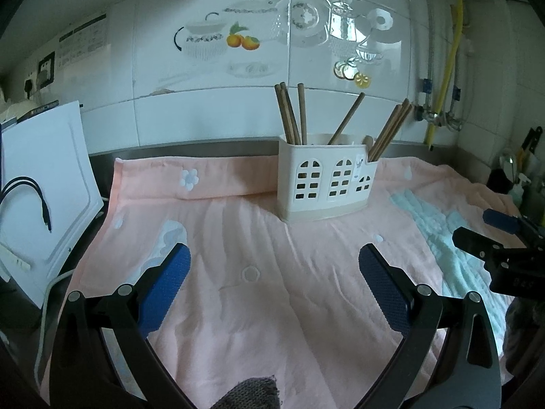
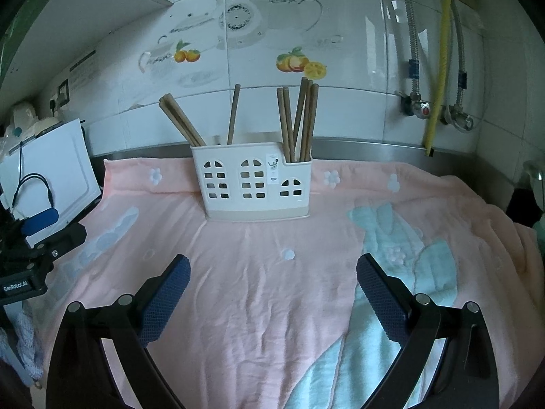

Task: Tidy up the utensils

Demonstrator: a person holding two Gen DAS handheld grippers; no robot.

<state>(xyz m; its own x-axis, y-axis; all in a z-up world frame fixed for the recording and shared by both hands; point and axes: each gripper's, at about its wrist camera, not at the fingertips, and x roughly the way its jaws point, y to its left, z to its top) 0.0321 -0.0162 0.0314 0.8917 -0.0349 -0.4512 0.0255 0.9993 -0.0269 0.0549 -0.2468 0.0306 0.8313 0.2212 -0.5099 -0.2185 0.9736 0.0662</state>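
Pink towel [image 1: 259, 306] covers the desk; the white holder [image 1: 323, 184] with chopsticks [image 1: 289, 116] stands at its far edge. Both hand-held grippers, left [image 1: 274, 266] and right [image 2: 272, 276], gape wide, empty. Only the left view shows a grey knitted sleeve [image 1: 252, 393]

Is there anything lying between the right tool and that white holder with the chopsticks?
Nothing but bare pink towel lies between the right tool and the white holder, seen in the right wrist view.
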